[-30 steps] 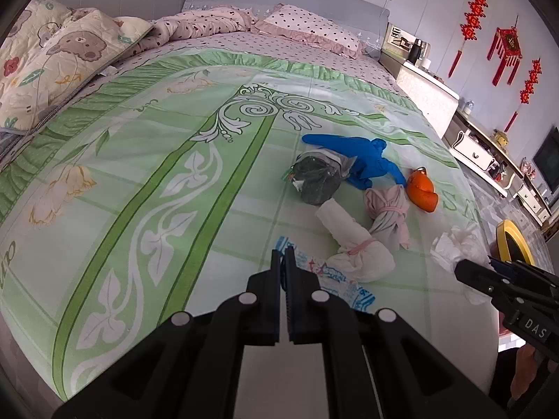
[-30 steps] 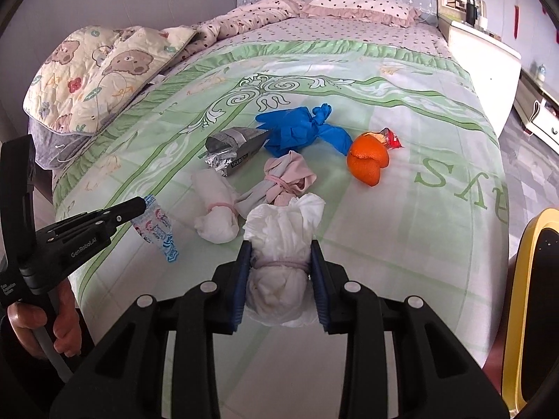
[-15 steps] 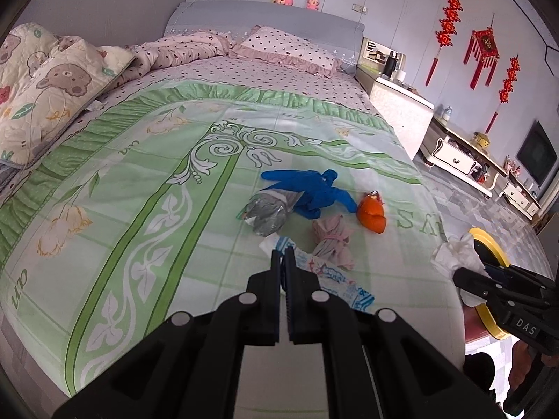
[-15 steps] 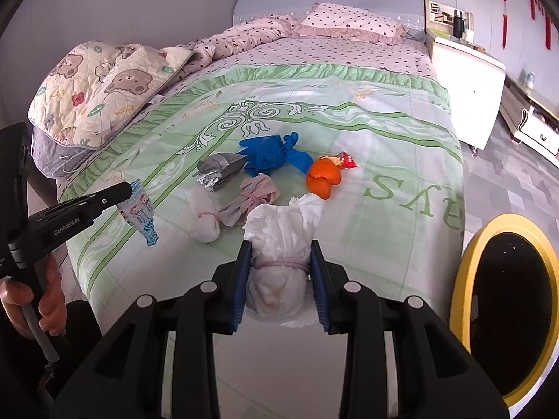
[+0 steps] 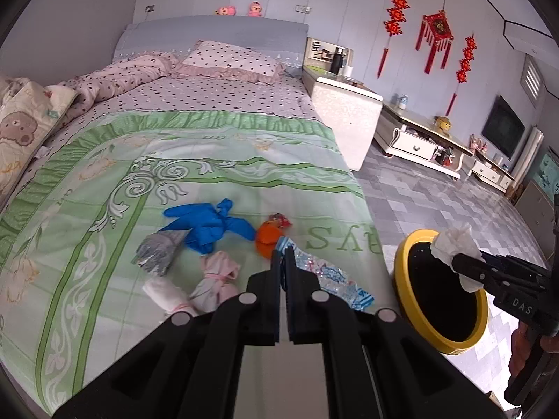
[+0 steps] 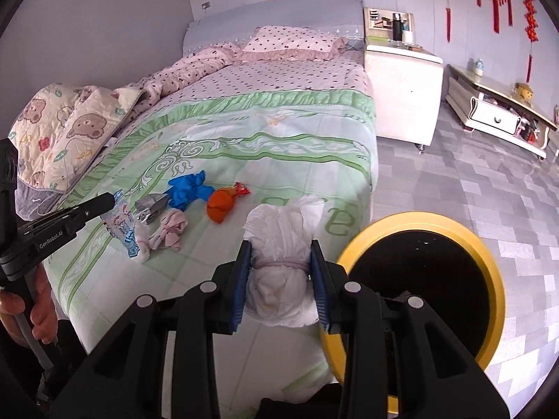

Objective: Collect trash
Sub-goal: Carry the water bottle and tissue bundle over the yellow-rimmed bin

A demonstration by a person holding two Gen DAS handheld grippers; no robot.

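Both grippers carry trash off the green patterned bed (image 5: 104, 181).

The right gripper (image 6: 281, 282) clamps a white crumpled tissue bundle tied with a pink band (image 6: 279, 244), with the round yellow-rimmed black bin (image 6: 419, 223) just to its right. The left gripper (image 5: 283, 262) is clenched on a clear blue-printed plastic wrapper (image 5: 325, 276); more litter lies beyond its tips.

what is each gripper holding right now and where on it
Right gripper: white tissue bundle, jaws clamped at its pink-banded waist. Left gripper: clear printed plastic wrapper, pinched by its end, the rest hanging free.
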